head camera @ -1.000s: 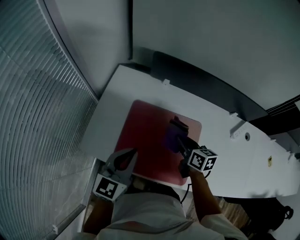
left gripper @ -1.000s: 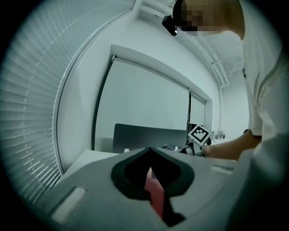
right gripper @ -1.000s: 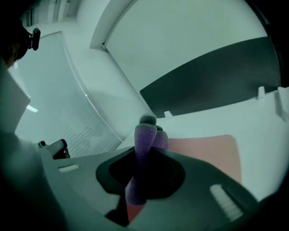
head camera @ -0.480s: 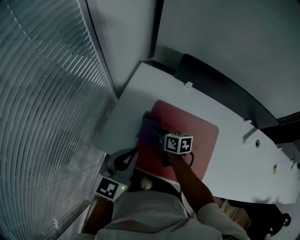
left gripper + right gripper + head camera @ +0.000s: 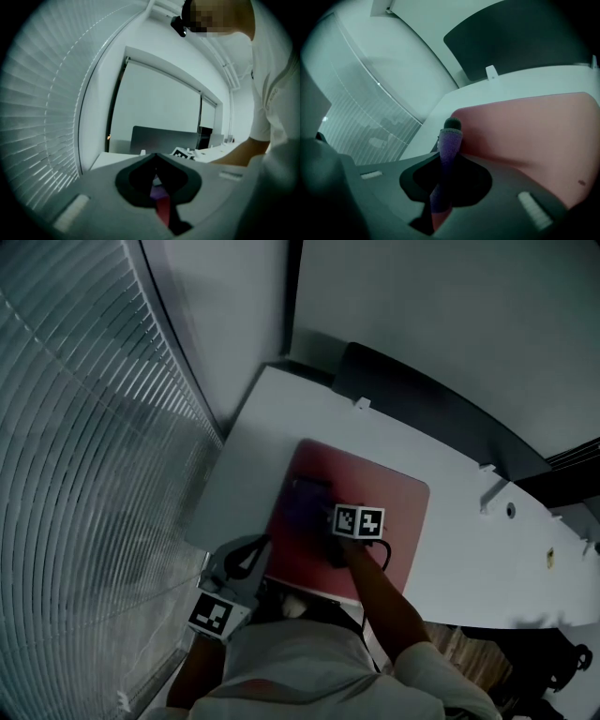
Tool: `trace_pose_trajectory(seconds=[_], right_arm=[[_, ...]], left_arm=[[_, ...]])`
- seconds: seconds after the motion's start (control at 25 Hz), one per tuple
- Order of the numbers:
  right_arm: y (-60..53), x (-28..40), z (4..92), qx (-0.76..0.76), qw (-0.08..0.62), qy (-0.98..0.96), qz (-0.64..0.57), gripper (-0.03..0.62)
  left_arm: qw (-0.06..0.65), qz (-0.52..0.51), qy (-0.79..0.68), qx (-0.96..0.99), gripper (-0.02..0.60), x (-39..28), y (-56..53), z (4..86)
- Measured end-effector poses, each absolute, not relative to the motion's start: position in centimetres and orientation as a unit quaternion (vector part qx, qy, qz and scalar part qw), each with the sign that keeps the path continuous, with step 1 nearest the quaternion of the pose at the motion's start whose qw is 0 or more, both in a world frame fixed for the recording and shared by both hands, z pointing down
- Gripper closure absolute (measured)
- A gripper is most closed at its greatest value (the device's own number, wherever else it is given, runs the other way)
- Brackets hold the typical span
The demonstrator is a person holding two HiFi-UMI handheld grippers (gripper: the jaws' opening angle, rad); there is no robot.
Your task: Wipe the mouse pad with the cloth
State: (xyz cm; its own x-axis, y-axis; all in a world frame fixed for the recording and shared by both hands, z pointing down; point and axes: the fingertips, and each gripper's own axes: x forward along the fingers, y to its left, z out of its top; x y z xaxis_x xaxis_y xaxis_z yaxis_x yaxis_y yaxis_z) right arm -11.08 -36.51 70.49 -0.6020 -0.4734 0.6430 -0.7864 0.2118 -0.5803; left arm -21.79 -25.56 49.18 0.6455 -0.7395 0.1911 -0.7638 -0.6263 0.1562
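right gripper (image 5: 326,532) pinches purple cloth (image 5: 306,505), pressing it onto red mouse pad (image 5: 398,498) for wiping; left gripper (image 5: 246,563), jaws together and empty, parked beside pad's near edge

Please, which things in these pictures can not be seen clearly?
Head view: the marker cube hides where the right tongs hold the cloth.
Head view: the person's arm covers part of the near edge of the mouse pad.
Left gripper view: the left tongs block nearly all the mouse pad.

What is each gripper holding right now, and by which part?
Right gripper is shut on the purple cloth, pinching a bunched fold over the mouse pad. Left gripper is shut, holding nothing.
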Motion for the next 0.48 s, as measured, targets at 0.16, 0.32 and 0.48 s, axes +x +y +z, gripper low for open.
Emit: trace_pose_trajectory(seconds=[0.16,0.32,0.48], right_arm=[[-35.6,-7.0,70.5,0.44,0.165,-0.748,0.469,0.545],[-34.3,-2.2,70.3,0.465,0.157,-0.73,0.475,0.545],[-32.8,2.9,70.3,0.491,0.155,-0.712,0.477,0.545]], left_arm=[[0.111,0.054,-0.397,0.909,0.581,-19.4,-25.8,48.8],[0.109,0.055,-0.378,0.918,0.581,-16.3,-25.3,48.2],[0.103,0.056,-0.356,0.927,0.581,-13.1,-24.8,47.8]])
